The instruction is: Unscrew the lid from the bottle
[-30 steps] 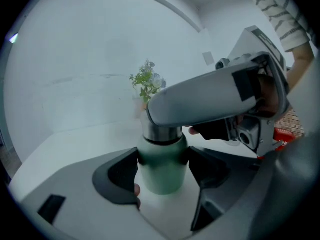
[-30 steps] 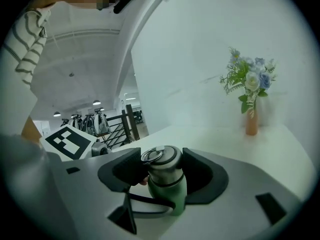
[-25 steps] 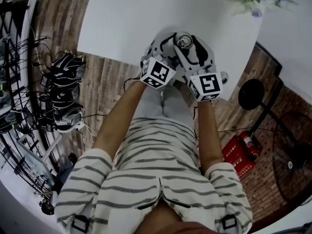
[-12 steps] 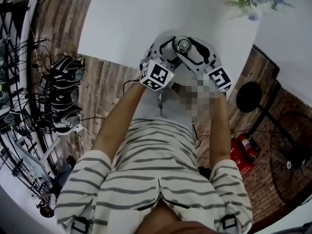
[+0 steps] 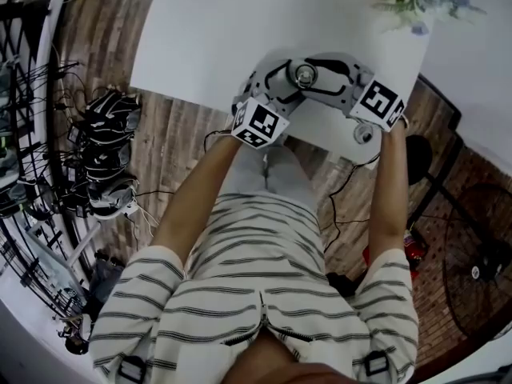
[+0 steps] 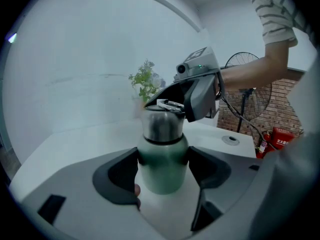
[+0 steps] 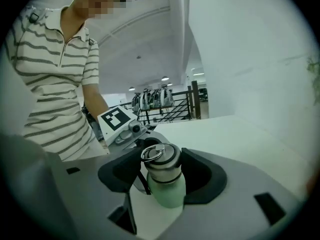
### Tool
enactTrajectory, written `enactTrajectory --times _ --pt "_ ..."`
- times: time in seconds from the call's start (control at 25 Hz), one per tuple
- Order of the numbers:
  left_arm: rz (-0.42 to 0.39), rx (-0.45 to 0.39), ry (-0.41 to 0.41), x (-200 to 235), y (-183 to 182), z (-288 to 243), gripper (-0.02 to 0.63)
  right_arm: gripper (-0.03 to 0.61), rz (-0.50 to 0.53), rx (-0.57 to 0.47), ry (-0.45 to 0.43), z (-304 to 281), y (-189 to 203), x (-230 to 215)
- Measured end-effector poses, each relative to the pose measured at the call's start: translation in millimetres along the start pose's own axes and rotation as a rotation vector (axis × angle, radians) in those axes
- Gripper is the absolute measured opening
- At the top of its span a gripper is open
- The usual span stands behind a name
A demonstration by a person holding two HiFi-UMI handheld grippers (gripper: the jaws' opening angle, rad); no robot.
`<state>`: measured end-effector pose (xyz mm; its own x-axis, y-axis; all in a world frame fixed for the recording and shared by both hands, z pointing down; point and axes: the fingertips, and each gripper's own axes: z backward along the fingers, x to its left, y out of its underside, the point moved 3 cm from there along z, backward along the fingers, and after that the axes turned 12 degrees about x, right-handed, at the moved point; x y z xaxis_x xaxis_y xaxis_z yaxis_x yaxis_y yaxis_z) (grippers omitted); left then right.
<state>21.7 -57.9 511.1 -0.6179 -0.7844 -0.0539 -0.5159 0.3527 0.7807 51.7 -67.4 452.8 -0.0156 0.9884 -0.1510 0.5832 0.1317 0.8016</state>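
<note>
Soft, even light is falling from above, and the white worktop is glaring almost blank beyond the jaws in the head view, while the floor behind them is sitting dim. Fisheye distortion is bending every straight edge, and black vignetting is closing round both gripper views. Between the jaws of the left gripper the bottle is looking slightly soft, a dull sheen running down its steel lid. Between the jaws of the right gripper it is reading sharper. Beyond the left jaws the flowers are blurring into the pale wall.
</note>
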Motion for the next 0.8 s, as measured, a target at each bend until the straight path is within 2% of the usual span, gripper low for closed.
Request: enactTrajectory --times 0.24,0.4,0.48,0.6,0.8 --pt "-0.004 0.001 0.003 0.2 -0.8 1.0 0.316 0.262 0.038 0.065 -0.039 0.2 -2.4 0.1" --pt "-0.007 -0.002 0.006 0.3 -1.0 1.0 0.316 0.280 0.016 0.046 0.008 1.0 -4.1 -1.1" --pt "-0.007 0.000 0.006 1.3 0.3 0.8 0.316 0.326 -0.007 0.020 0.058 1.0 -7.1 -1.1" --pt "-0.004 0.002 0.002 1.4 0.6 0.5 0.316 0.348 -0.036 0.006 0.170 2.3 -10.2 3.0" --pt "-0.003 -0.002 -0.002 0.9 -0.8 -1.1 0.316 0.325 -0.169 -0.115 0.420 5.9 -13.2 9.0"
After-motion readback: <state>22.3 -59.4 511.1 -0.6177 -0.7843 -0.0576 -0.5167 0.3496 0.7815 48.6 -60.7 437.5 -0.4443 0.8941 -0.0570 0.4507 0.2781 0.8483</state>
